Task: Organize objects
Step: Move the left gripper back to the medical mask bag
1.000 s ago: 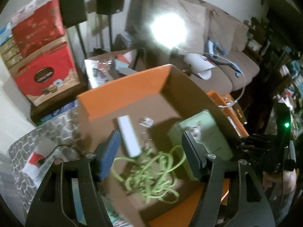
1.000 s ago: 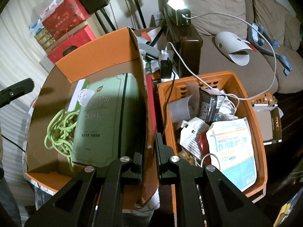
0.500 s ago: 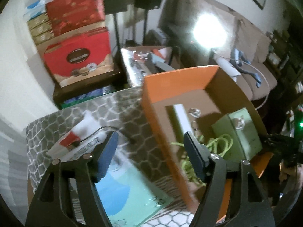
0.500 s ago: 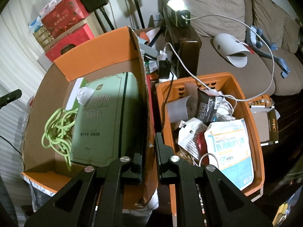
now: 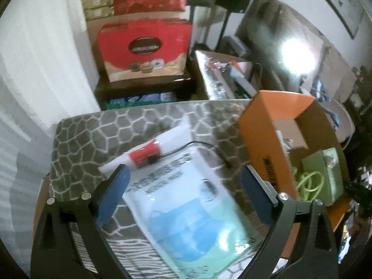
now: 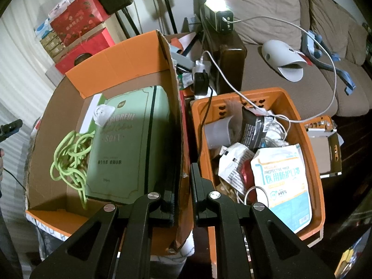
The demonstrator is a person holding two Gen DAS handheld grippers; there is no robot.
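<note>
Pinching the right wall of the cardboard box (image 6: 179, 121), the right hand-held gripper (image 6: 182, 183) has one finger inside and one outside, clamped together on the cardboard, probably to steady the box while things go in. Inside the box lie a green case (image 6: 130, 144), a tangle of green cord (image 6: 69, 158) and a small white packet (image 6: 89, 116), packed against the right wall so the left part of the floor stays free. Just beside the box, on its right, an orange basket (image 6: 313, 162) holds loose packets and a cable.

The left hand-held gripper (image 5: 186, 193) hangs with its blue pads (image 5: 111, 195) wide apart and nothing between them, above a mask packet (image 5: 193, 209) lying flat on the patterned mat of the counter (image 5: 81, 144). A red-and-white tube (image 5: 148, 153) with a thin black wire (image 5: 186, 145) rests at the packet's far edge. The packet sits just left of the box, so it looks like the next thing to be lifted in; being flat and slippery, it may need gripping by an edge.
</note>
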